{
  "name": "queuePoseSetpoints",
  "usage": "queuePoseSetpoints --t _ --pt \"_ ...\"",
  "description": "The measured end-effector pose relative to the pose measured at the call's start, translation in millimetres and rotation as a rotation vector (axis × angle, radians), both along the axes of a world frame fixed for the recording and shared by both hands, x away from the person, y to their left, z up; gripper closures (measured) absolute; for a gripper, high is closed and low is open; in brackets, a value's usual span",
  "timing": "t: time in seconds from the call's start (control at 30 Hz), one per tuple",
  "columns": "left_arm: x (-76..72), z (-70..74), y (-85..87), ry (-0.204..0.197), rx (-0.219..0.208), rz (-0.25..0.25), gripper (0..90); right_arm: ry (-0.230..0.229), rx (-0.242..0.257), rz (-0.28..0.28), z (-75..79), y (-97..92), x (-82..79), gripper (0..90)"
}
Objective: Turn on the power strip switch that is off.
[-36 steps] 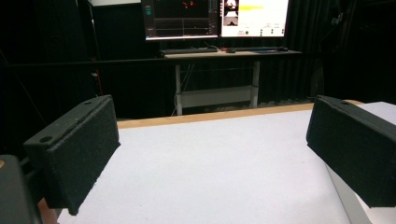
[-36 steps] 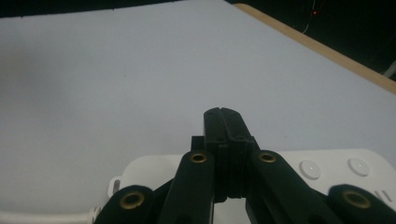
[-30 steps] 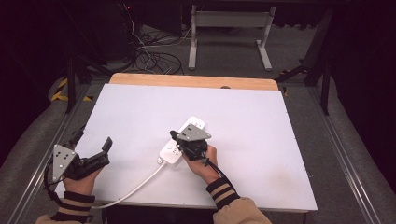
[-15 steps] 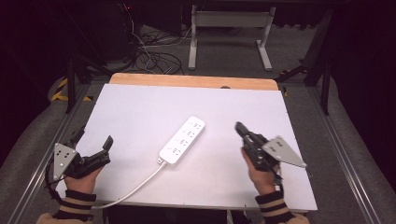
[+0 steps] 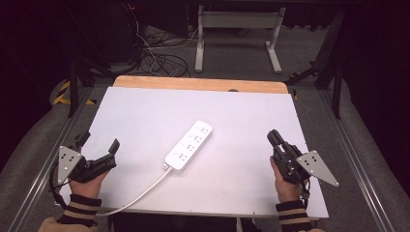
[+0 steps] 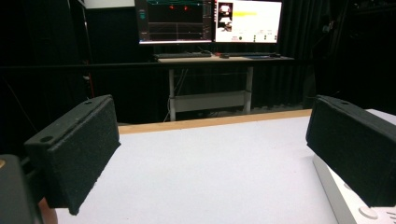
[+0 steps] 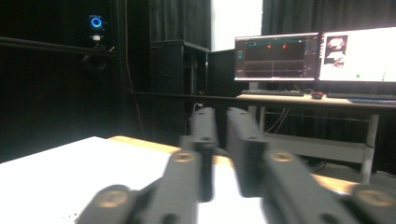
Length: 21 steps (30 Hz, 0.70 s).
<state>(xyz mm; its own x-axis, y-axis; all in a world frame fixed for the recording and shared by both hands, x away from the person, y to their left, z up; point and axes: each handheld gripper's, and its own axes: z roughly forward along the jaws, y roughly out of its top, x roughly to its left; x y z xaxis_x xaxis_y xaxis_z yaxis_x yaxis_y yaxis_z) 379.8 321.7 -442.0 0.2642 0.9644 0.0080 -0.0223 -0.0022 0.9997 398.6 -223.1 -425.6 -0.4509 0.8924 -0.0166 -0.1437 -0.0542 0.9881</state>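
The left gripper (image 5: 99, 147), a black two-jaw tool with a grey three-cornered plate on top, sits at the near left corner of the white rectangular tabletop (image 5: 145, 116), held in the person's left hand (image 5: 86, 182) above a striped cuff. Its jaws stand wide apart with nothing between them; in the left gripper view (image 6: 210, 154) bare white surface runs forward between the two black pads to the far wooden edge strip (image 6: 210, 122). The table's left edge lies just outside the outer finger, with the metal frame rail (image 5: 36, 179) beyond it.

The right gripper (image 5: 271, 137), of the same black make and with its own grey plate, is held near the table's near right corner by the right hand (image 5: 285, 186). Its jaws are drawn nearly together, a thin gap left, gripping nothing, as the right gripper view (image 7: 219, 140) shows though blurred. The table's right edge is close beside its outer side.

Between the two grippers, well apart from both, lies the white oblong plastic power strip (image 5: 189, 145), flat and set on a diagonal, its far end nearer the table's middle. Its white cable (image 5: 140, 195) leaves the near end and curves toward the near edge, ending closer to the left gripper's side. Its corner shows beside the inner jaw in the left gripper view (image 6: 359, 205).

Ahead of both sets of fingers the white surface is open all the way to the wooden strip. Farther off stand a light-grey metal desk frame (image 5: 237, 34), tangled dark cables on the floor (image 5: 154, 58), and two lit monitors (image 6: 210, 21) against black curtains.
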Motion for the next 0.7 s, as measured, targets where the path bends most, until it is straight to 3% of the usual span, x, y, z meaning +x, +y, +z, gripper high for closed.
queuePoseSetpoints --t 0.1,0.17,0.2,0.23,0.3,0.7 --pt "0.2 0.1 -0.4 0.001 0.002 -0.003 3.2 -0.001 0.013 -0.020 -1.3 -1.3 0.3 53.9" --pt "-0.1 0.2 -0.5 0.000 0.003 -0.003 3.2 -0.008 0.023 -0.039 -3.3 -1.8 3.0 25.5" --pt "-0.1 0.2 -0.5 0.000 0.002 -0.003 3.2 -0.003 0.025 -0.089 -4.4 -1.0 5.3 13.0" --pt "-0.1 0.3 -0.5 0.001 0.001 -0.002 2.9 0.011 0.021 -0.104 -5.2 -1.1 7.5 8.1" --pt "-0.3 0.2 -0.5 0.000 -0.002 -0.002 2.5 0.040 0.026 -0.076 -5.8 -2.9 10.2 5.9" --pt "-0.9 0.4 0.1 0.000 0.002 0.000 2.3 0.019 0.019 -0.102 -7.0 -4.1 10.3 4.6"
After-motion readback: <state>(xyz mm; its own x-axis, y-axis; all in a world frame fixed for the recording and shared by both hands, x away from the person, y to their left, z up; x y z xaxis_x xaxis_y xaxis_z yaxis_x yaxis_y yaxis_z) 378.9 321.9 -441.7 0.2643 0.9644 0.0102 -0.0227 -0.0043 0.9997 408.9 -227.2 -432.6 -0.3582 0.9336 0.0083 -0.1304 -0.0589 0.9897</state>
